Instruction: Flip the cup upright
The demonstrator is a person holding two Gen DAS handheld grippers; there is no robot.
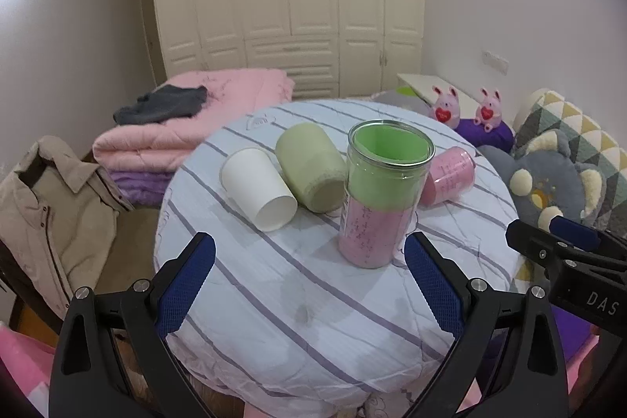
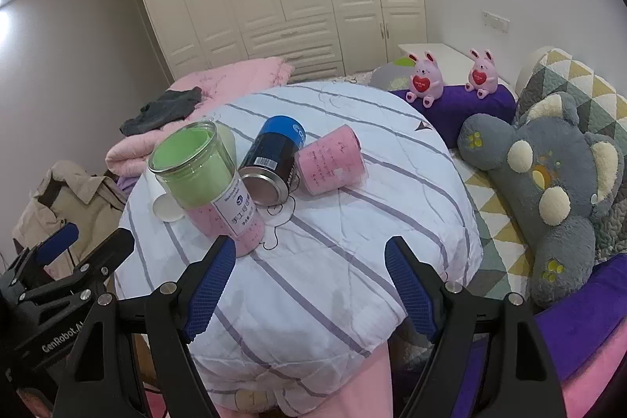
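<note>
The clear jar (image 1: pixel 378 194) stands upright near the middle of the striped quilt (image 1: pixel 298 300); that much looks done. Behind it, four lie on their sides: the white paper cup (image 1: pixel 258 189), green cup (image 1: pixel 311 167), blue tin (image 2: pixel 274 159) and pink cup (image 2: pixel 333 159). Both the left gripper (image 1: pixel 309 281) and right gripper (image 2: pixel 309 281) hang wide apart, holding nothing, on the jar's near side. The quilt's rounded edges fall away close to the paper cup; there is open cloth in front of the jar.

Green-and-pink jar (image 1: pixel 378 194) — white cup (image 1: pixel 258 189), blue-black can (image 2: pixel 274 159) — on purple-striped white quilt (image 1: pixel 313 300).
</note>
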